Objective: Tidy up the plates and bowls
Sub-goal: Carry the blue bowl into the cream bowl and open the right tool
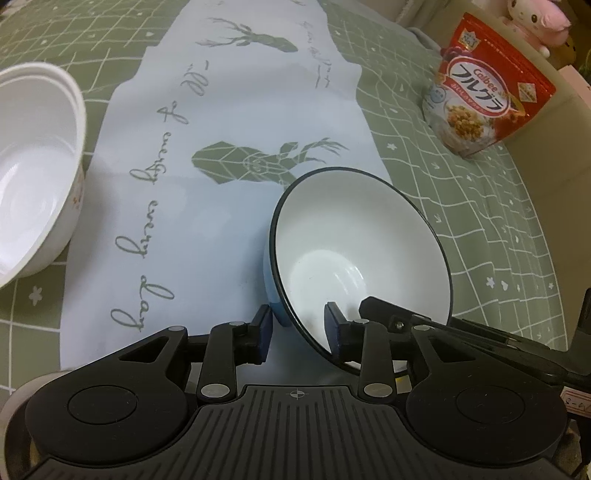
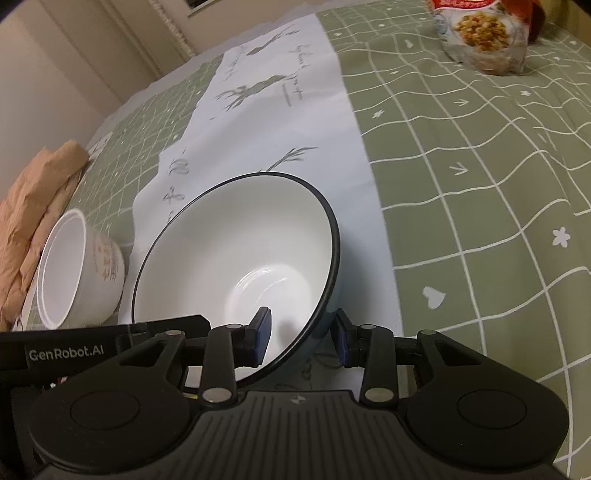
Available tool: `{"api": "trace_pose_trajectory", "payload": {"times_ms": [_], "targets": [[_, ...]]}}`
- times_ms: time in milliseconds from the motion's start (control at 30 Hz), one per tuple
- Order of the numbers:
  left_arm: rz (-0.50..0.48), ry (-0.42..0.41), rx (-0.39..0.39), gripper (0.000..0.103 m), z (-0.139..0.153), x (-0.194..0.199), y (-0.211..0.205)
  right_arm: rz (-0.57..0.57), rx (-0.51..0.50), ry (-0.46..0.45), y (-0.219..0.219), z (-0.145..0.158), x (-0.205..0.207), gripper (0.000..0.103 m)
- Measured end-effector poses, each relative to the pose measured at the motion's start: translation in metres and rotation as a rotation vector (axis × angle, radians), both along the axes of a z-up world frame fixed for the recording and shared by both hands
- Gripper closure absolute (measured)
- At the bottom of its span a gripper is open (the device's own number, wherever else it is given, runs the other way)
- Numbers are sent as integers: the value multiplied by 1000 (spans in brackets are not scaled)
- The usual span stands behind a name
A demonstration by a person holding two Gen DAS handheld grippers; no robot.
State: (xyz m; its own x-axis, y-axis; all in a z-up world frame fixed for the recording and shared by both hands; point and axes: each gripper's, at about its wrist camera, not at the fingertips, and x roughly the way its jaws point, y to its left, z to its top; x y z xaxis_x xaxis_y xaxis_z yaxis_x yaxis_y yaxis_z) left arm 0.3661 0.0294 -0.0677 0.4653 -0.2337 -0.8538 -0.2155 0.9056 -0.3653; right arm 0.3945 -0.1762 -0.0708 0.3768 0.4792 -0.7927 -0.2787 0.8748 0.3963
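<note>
A white bowl with a dark rim and pale blue outside [image 1: 354, 251] sits tilted on the white table runner [image 1: 229, 122]. My left gripper [image 1: 298, 326] straddles its near left rim, one finger inside and one outside, with a gap to the wall. My right gripper [image 2: 301, 334] straddles the near right rim of the same bowl [image 2: 258, 251] the same way. A stack of white bowls with a small floral print [image 1: 33, 162] stands to the left; it also shows in the right wrist view [image 2: 74, 269].
A red Calbee cereal bag [image 1: 484, 85] stands at the back right on the green checked cloth [image 2: 480, 184]. A crumpled brown paper bag [image 2: 33, 206] lies at the far left. A plush toy [image 1: 535, 22] sits behind the cereal bag.
</note>
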Motion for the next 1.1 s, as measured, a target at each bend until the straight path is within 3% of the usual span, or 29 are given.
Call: {"api": "trace_pose_trajectory", "payload": {"times_ms": [367,600,833,1100], "targets": [[44,-30,-60,72,-18,28,18,-87,62,66,4,-16,30,67],[38,-46,-41,75,-24,32,18,-77,23,22,14,-11,31,67],[29,-131,4,75,6,17,17,-80,29,-43,19,13,19,67],[17,-211,7,73,65,-13,2,-87,94,-127,1,70,-9,67]]}}
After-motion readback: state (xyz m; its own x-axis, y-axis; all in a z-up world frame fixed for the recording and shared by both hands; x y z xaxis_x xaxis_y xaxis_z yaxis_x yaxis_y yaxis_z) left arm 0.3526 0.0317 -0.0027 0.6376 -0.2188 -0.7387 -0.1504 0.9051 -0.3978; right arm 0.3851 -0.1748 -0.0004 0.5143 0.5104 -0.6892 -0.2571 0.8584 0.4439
